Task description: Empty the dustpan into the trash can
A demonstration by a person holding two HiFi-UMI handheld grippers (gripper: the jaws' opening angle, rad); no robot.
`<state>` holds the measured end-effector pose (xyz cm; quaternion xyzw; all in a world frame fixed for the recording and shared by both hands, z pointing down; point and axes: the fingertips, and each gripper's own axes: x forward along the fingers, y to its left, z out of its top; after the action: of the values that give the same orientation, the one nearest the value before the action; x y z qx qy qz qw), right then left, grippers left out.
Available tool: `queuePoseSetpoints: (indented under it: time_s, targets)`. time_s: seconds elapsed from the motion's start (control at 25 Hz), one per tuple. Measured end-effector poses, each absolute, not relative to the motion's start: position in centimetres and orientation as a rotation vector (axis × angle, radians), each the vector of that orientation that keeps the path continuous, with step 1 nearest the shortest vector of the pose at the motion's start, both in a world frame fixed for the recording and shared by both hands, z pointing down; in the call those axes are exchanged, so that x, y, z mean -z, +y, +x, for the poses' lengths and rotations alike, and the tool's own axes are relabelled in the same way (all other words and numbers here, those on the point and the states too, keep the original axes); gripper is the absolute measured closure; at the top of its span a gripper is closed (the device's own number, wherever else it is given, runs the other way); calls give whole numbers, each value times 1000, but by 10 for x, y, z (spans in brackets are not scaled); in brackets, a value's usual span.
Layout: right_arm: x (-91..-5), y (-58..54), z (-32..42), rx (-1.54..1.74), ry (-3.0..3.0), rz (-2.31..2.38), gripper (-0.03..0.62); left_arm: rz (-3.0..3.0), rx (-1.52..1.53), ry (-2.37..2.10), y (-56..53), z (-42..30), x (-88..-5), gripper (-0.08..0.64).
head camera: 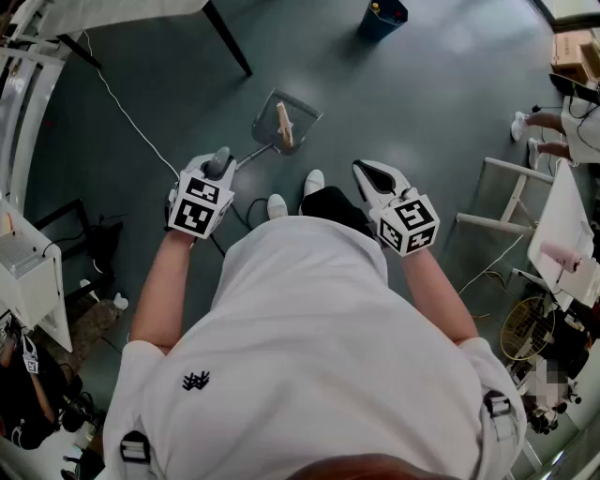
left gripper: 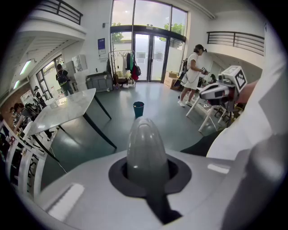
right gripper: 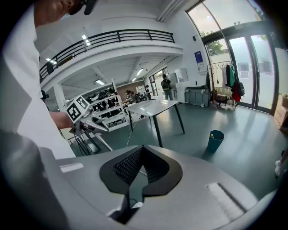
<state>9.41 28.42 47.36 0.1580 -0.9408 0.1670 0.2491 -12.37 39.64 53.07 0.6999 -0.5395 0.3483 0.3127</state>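
No writing can be read: the cubes on both tools carry only black-and-white square markers, and the small dark emblem [head camera: 195, 381] stitched on the person's white shirt is too small to make out. The left tongs [head camera: 218, 169] are clamped on the smooth, rounded grey grip [left gripper: 146, 143] of the dustpan [head camera: 298, 111], whose thin rod runs down to a flat grey pan hanging in front of the white shoes [head camera: 314, 180]. Whether the pan touches the grey-green floor [head camera: 422, 103] I cannot tell. A tan, wood-coloured stick [head camera: 283, 124] lies in the pan. The right tongs [head camera: 364, 171] hold nothing, their ribbed black pads drawn together at the tips. The trash can [head camera: 382, 17] – a dark teal tapered bin with small yellow and red bits at its mouth – stands well apart from the pan.
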Motion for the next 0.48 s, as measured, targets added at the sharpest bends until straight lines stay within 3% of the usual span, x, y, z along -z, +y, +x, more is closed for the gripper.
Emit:
queuePoseSetpoints:
  time_s: [0.48]
  targets:
    - [-461,208,104,-464,-2624,484,592,1856,-1013,-1440,327,-127,-512,496]
